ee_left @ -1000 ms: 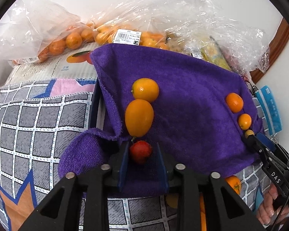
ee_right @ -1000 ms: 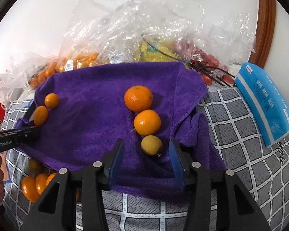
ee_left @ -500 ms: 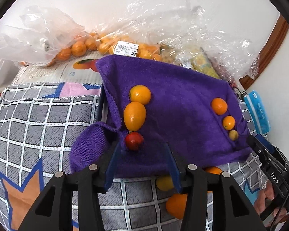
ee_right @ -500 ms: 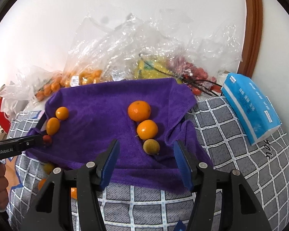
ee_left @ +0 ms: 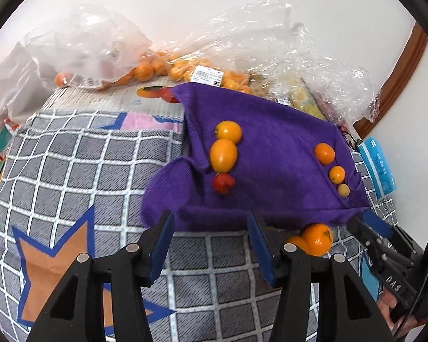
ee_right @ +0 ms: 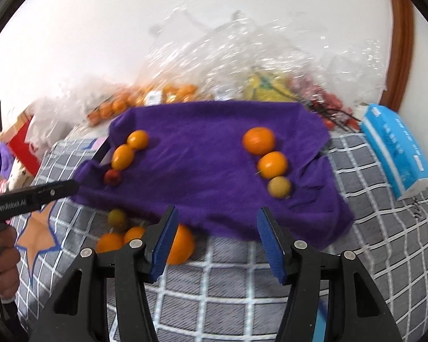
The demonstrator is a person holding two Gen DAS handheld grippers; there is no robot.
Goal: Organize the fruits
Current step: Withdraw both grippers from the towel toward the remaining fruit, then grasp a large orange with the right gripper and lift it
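Note:
A purple towel [ee_left: 271, 142] lies on the checked cover. On its left side two yellow-orange fruits [ee_left: 223, 155] and a small red fruit [ee_left: 223, 183] form a row. On its right side two oranges [ee_right: 258, 140] and a small yellowish fruit [ee_right: 279, 186] form another row. My left gripper [ee_left: 209, 219] hovers over the towel's near edge, short of the red fruit; its jaws are opening with nothing between them. My right gripper [ee_right: 216, 213] stands open and empty, short of the yellowish fruit. Loose oranges [ee_right: 179, 245] and a greenish fruit [ee_right: 117, 218] lie in front of the towel.
Clear plastic bags of oranges [ee_left: 157, 68] and other fruit are piled against the wall behind the towel. A blue tissue pack [ee_right: 396, 148] lies at the right. The grey checked cover [ee_left: 71, 171] spreads to the left and front. A hand [ee_right: 2, 256] holds the left gripper's handle.
The left gripper let go of the red fruit, which stays on the towel. Both grippers have drawn back and upward from the towel, and more of the scene shows.

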